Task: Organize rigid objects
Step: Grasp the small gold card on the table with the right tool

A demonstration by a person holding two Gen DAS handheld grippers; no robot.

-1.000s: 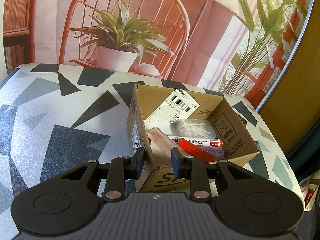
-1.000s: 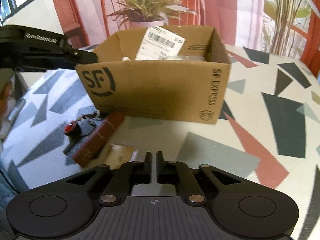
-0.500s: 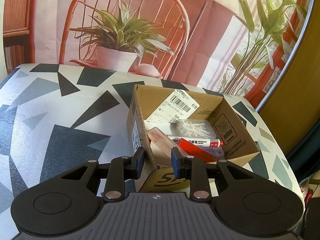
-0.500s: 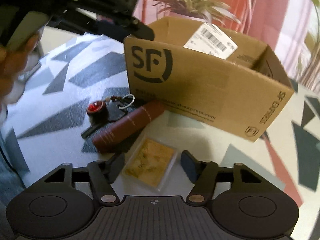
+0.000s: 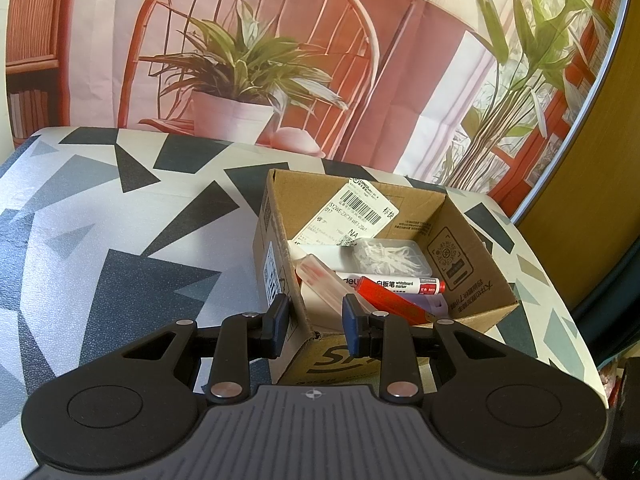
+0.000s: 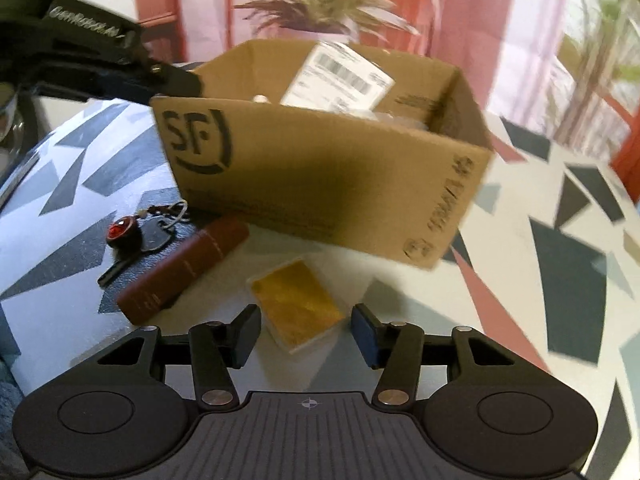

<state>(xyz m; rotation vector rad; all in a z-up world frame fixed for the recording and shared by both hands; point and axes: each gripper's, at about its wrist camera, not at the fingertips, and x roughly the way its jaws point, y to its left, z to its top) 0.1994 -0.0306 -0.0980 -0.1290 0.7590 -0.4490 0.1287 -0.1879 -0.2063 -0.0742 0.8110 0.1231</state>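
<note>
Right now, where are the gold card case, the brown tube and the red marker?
gold card case (image 6: 298, 302), right wrist view, middle of its gold face.
brown tube (image 6: 184, 266), right wrist view, mid-length of its side.
red marker (image 5: 394, 283), left wrist view, white label on its barrel.

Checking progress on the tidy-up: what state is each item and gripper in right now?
cardboard box: open-topped, partly filled
left gripper: shut on box corner
right gripper: jaws closing, pads clear of card
gold card: flat on table
maroon case: lying outside box
keys: outside box
</note>
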